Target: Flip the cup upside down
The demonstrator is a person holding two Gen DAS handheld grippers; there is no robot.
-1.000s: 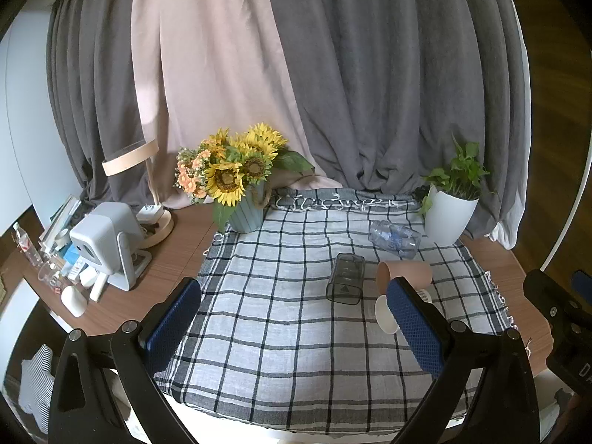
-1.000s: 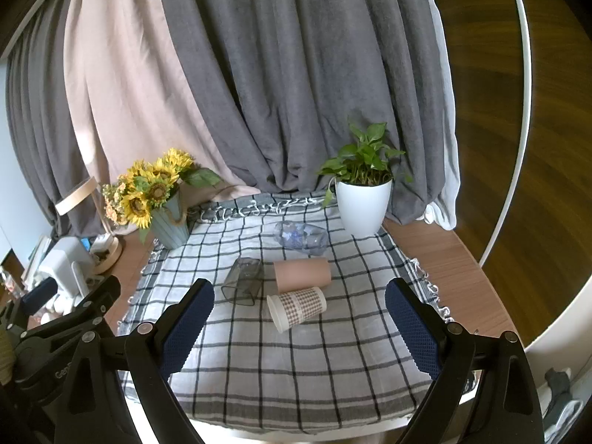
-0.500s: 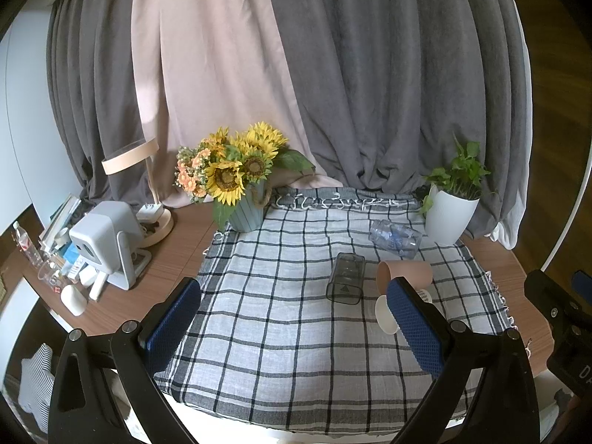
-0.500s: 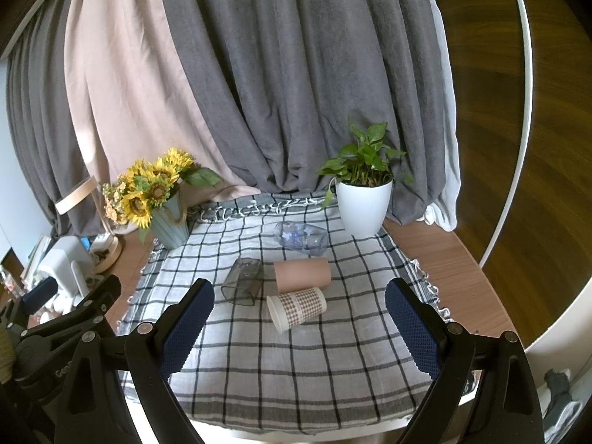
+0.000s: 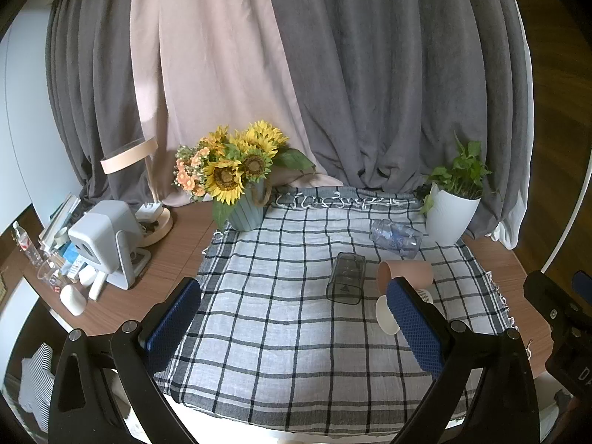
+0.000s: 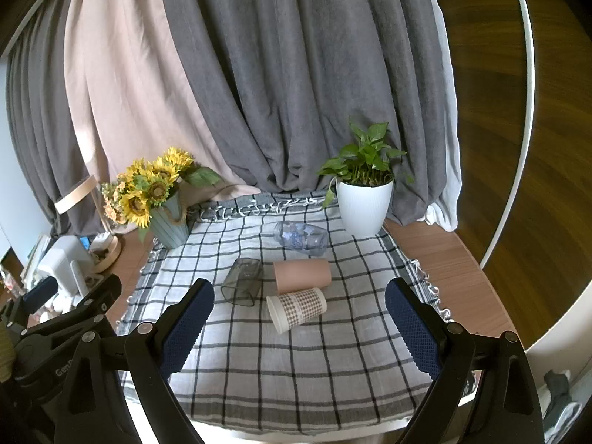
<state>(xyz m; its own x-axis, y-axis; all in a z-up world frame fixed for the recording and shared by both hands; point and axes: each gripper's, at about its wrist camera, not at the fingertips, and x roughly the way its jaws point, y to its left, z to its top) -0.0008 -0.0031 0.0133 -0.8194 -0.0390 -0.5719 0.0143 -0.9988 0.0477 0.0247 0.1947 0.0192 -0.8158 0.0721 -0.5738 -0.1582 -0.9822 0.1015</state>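
A: Nothing is done here, by the look of it; four cups lie on their sides on the checked cloth (image 6: 259, 362), mid-frame in the right wrist view, and not one stands mouth-down.

B: The patterned paper cup (image 6: 297, 309) is nearest the camera, mouth toward lower left; just behind it and seemingly touching, the tan cup (image 6: 302, 275); left of those, the smoky square tumbler (image 6: 242, 285); further up the frame, the clear printed glass (image 6: 301, 236), close to the white plant pot (image 6: 364, 205).

A: And the tongs? The right gripper (image 6: 299, 327) is spread wide, pads apart at either side of the lower frame, holding nothing; the left gripper (image 5: 292, 323) is equally wide and empty, low in its own view.

B: Which cup is meant cannot be told from the task; the paper cup sits most squarely between the right gripper's pads.

A: So everything is left, one judges: approach, pinch a wall, lift, turn it rim-down, set it on the cloth.
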